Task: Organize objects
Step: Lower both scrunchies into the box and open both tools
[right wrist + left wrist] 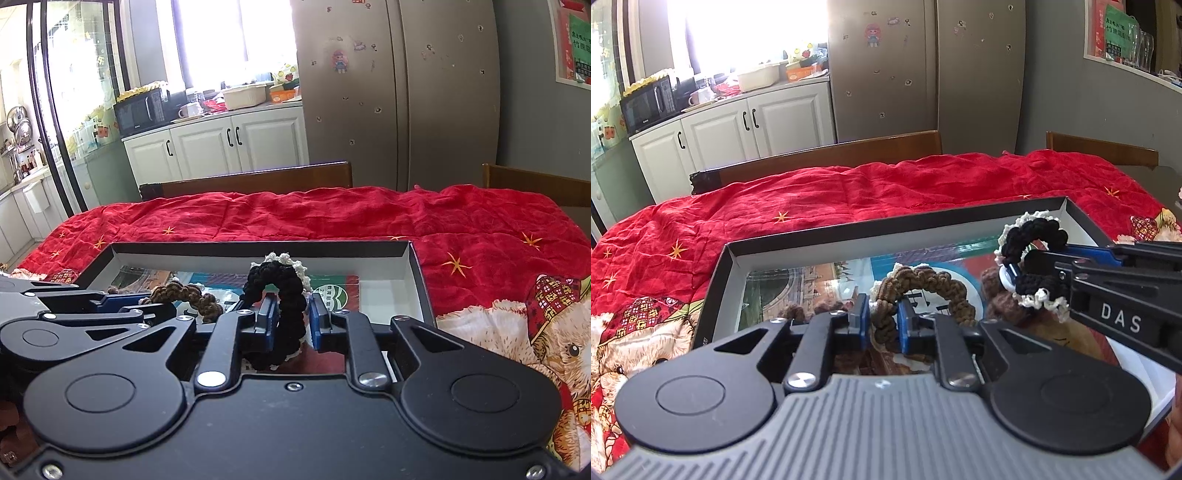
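Observation:
My left gripper (882, 320) is shut on a brown crocheted scrunchie (923, 291) with a cream edge, held just over the floor of a shallow black box (849, 230). My right gripper (291, 320) is shut on a black crocheted scrunchie (280, 295) with a cream edge, held inside the same box (406, 254). In the left wrist view the right gripper (1030, 267) comes in from the right with the black scrunchie (1034, 230). In the right wrist view the left gripper (162, 308) comes in from the left with the brown scrunchie (184, 293).
The box has a printed picture on its floor (783, 291) and lies on a red cloth (849, 192) with gold stars and a bear print (554, 350). Wooden chair backs (251, 181) stand behind the table. White cabinets (221, 147) and a fridge (399, 92) are farther back.

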The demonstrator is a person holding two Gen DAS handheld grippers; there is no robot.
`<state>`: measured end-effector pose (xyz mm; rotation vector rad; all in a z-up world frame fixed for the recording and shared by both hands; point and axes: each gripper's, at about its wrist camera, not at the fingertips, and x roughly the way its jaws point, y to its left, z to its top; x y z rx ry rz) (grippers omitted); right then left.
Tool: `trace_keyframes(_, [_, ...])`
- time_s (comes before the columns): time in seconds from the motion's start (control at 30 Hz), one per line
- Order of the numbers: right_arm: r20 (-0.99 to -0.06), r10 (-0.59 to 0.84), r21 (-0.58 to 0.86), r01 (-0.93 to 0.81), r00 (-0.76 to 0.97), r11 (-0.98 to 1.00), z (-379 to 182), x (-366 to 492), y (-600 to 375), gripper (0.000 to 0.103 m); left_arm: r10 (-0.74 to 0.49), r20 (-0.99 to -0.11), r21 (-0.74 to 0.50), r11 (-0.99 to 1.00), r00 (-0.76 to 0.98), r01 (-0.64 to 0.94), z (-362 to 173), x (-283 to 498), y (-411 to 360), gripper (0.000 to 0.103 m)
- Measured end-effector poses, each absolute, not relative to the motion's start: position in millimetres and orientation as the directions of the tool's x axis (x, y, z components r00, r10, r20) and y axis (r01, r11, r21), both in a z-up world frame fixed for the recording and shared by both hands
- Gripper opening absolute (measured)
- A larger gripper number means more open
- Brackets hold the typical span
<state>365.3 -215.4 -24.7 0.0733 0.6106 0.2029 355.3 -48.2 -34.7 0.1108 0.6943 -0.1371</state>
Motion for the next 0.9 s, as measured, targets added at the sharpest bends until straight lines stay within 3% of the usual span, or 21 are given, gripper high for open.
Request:
trace_keyframes(0.13, [-0.564, 0.206, 0.116, -0.17, 0.8, 0.979, -25, 365, -214, 0.024, -0.082, -0.64, 0.065, 0.985, 0.764, 0.161, -35, 354, -49, 0.039])
trace_keyframes(0.37, [-0.561, 0.197, 0.118, -0.157, 0.804, 0.98, -24, 365, -216, 0.034, -0.089, -0.642, 0.054, 0.986, 0.761, 0.16, -32, 352, -47, 0.041])
trace_keyframes(0.57, [-0.552, 0.19, 0.12, -0.148, 0.812, 0.982, -21, 363, -218, 0.042, -0.089, -0.634, 0.058, 0.985, 0.768, 0.161, -29, 349, -47, 0.053])
trace_keyframes(0.9, [-0.537, 0.185, 0.105, -0.152, 0.823, 0.983, -13, 355, -217, 0.042, -0.097, -0.616, 0.054, 0.985, 0.782, 0.164, -18, 338, -45, 0.058])
